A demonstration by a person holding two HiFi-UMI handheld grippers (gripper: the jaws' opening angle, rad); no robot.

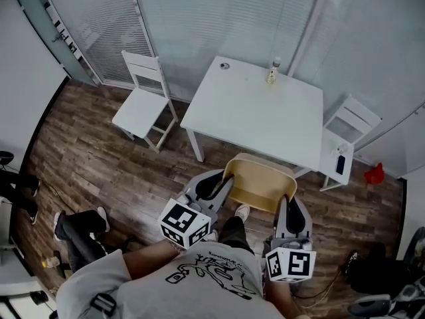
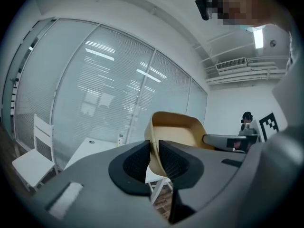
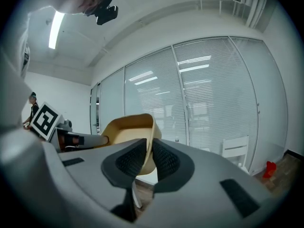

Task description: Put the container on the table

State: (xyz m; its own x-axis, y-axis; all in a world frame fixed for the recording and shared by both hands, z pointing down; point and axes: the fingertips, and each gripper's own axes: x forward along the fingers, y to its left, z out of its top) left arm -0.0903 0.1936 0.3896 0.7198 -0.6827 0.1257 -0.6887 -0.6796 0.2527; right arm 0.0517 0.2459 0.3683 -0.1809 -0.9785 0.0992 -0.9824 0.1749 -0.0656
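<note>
A tan plastic container hangs in the air between my two grippers, just short of the near edge of the white table. My left gripper is shut on the container's left rim, the pads pressing the thin wall. On the opposite side my right gripper is shut on the right rim. The container looks empty and sits roughly level; its tan wall fills the middle of the right gripper view.
A small bottle and a small round object stand at the table's far edge. White chairs stand at the table's left and right, the right one with a dark item on its seat. Glass walls with blinds lie behind.
</note>
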